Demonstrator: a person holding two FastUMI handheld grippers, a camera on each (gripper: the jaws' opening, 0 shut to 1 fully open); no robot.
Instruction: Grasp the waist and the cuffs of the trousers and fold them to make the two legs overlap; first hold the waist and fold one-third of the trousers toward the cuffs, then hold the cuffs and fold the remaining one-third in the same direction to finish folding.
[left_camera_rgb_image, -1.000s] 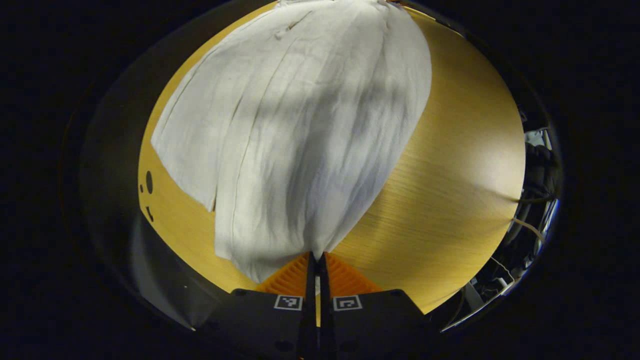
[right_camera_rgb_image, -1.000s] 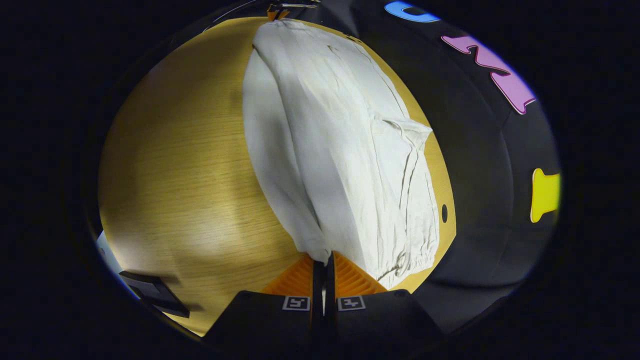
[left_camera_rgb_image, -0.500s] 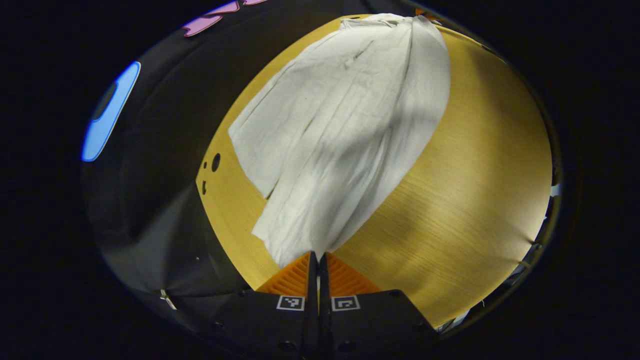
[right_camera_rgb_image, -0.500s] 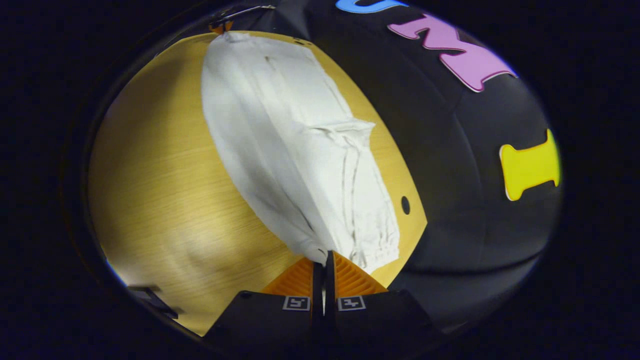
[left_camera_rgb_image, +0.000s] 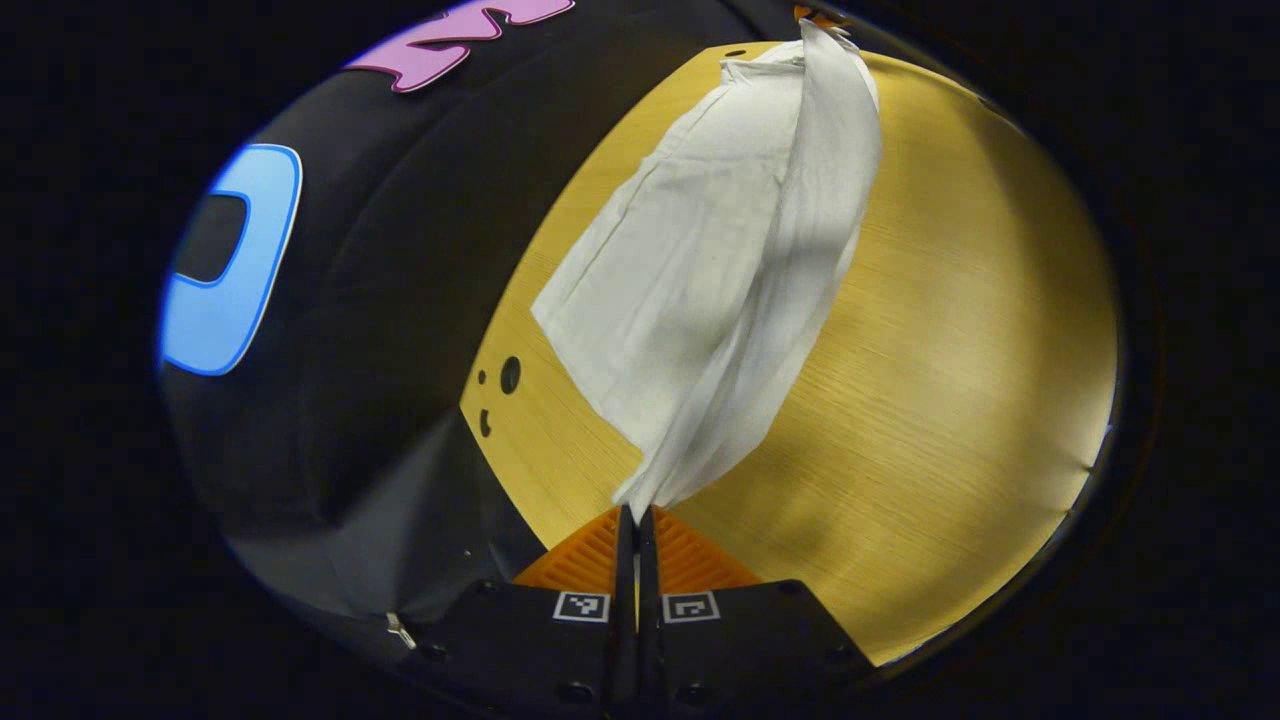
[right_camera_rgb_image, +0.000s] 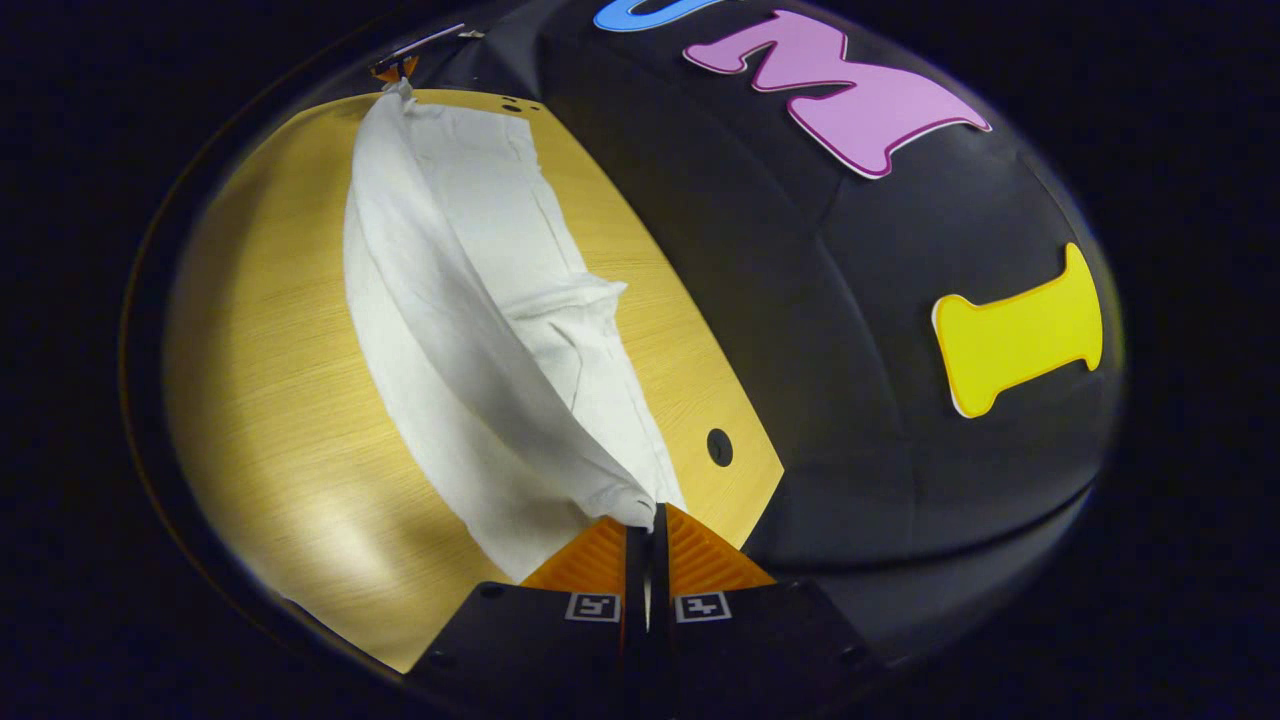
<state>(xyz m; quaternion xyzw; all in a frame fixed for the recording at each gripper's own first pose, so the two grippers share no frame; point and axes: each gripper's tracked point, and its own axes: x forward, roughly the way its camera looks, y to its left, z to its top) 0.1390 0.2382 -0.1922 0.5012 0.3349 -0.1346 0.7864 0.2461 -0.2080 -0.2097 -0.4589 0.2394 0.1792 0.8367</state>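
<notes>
Left gripper view: left gripper (left_camera_rgb_image: 636, 512) closed, both fingers pinching one end of the white trousers (left_camera_rgb_image: 720, 270), fabric gathered to a point at the tips. From that pinch, cloth rising as a lifted fold toward the far end of the wooden table (left_camera_rgb_image: 950, 330), with a flat layer lying on the tabletop to the left of the raised fold. Far end of the garment meeting a small orange part at the top edge, likely the other gripper; too small to confirm. Three small dark holes (left_camera_rgb_image: 509, 374) noted in the tabletop near its left edge, close beside the flat layer but apart from it. Booth wall (left_camera_rgb_image: 380, 250) directly beyond that edge.

Right gripper view: right gripper (right_camera_rgb_image: 646, 516) likewise closed, both fingers clamped on a bunched end of the trousers (right_camera_rgb_image: 450, 300). Raised fold running away along the left, flat layer to its right showing a rumpled ridge across its middle, a detail not visible from the other camera. One dark hole (right_camera_rgb_image: 719, 446) in the table (right_camera_rgb_image: 270, 380) just right of the cloth near the tips. Booth wall (right_camera_rgb_image: 880, 330) along the right. Which end is waist and which cuffs: cannot tell.
</notes>
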